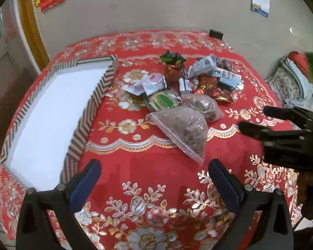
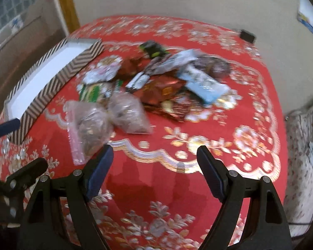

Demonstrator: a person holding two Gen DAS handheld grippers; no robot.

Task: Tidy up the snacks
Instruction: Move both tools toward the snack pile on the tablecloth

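Observation:
A pile of snack packets point(image 1: 183, 83) lies mid-table on the red flowered cloth point(image 1: 148, 166): two clear bags of brown snacks point(image 1: 183, 131), a green packet point(image 1: 164, 101), red-brown wrappers point(image 1: 208, 85) and pale blue packets point(image 1: 227, 77). A shallow box with zigzag rim and white inside point(image 1: 52, 112) stands at the left. My left gripper point(image 1: 154, 177) is open and empty, short of the nearest clear bag. My right gripper point(image 2: 154, 162) is open and empty, just right of a clear bag point(image 2: 91, 125); its fingers point(image 1: 258, 130) also show at the right of the left wrist view.
The table stands against a beige wall point(image 1: 156, 6). A small black block point(image 1: 216, 33) lies at the far edge. A flowered cushion or chair point(image 1: 292, 79) stands off the table's right side. A wooden frame point(image 1: 31, 27) runs up at the left.

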